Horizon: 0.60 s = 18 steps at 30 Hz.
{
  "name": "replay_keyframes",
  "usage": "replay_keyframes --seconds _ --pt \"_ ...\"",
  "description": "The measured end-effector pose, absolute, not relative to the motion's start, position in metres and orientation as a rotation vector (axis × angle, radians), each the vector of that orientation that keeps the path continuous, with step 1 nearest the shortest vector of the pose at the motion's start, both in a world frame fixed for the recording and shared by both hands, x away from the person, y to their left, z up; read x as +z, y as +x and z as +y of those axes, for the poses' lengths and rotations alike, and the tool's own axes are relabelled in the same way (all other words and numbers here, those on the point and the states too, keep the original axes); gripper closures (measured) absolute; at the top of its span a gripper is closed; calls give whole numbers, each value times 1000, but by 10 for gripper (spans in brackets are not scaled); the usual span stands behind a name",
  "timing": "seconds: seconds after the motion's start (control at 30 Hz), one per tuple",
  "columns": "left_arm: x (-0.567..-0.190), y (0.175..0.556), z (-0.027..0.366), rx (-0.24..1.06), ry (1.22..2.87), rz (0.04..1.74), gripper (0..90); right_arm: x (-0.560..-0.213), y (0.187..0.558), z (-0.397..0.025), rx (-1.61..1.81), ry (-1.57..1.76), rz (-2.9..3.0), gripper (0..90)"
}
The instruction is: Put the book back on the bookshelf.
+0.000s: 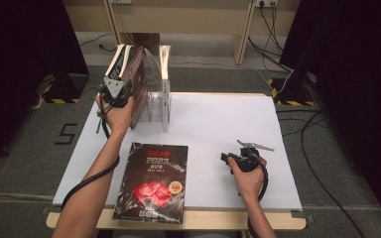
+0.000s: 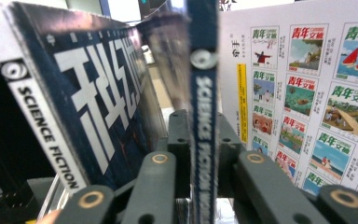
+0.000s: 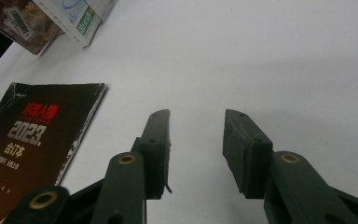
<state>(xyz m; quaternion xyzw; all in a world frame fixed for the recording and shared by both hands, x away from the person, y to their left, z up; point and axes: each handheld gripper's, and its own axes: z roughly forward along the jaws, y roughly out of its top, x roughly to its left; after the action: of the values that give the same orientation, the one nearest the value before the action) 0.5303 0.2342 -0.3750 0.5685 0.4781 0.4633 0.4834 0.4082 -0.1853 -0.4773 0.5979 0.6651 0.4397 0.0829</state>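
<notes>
Left gripper [image 2: 200,154] clamps the magazine spine [image 2: 202,116] edge-on — keeps it upright for the rack [image 1: 156,101]. Right gripper [image 3: 196,149] rests spread, holding nothing.

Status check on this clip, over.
Left gripper shut on thin blue-spined magazine at clear rack. Right gripper open, idle. Leaning Science Fiction magazine crowds it.

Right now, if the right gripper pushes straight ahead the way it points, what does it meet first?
Nothing close: the right gripper is open over bare white table. The black 2023 magazine lies off to one side.
</notes>
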Motion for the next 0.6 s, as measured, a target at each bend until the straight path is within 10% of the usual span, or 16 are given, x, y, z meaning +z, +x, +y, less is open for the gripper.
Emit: replay_keyframes --seconds 0.6 --pt "-374 488 237 1149 1383 1158 673 -478 408 -184 1306 1791 1996 617"
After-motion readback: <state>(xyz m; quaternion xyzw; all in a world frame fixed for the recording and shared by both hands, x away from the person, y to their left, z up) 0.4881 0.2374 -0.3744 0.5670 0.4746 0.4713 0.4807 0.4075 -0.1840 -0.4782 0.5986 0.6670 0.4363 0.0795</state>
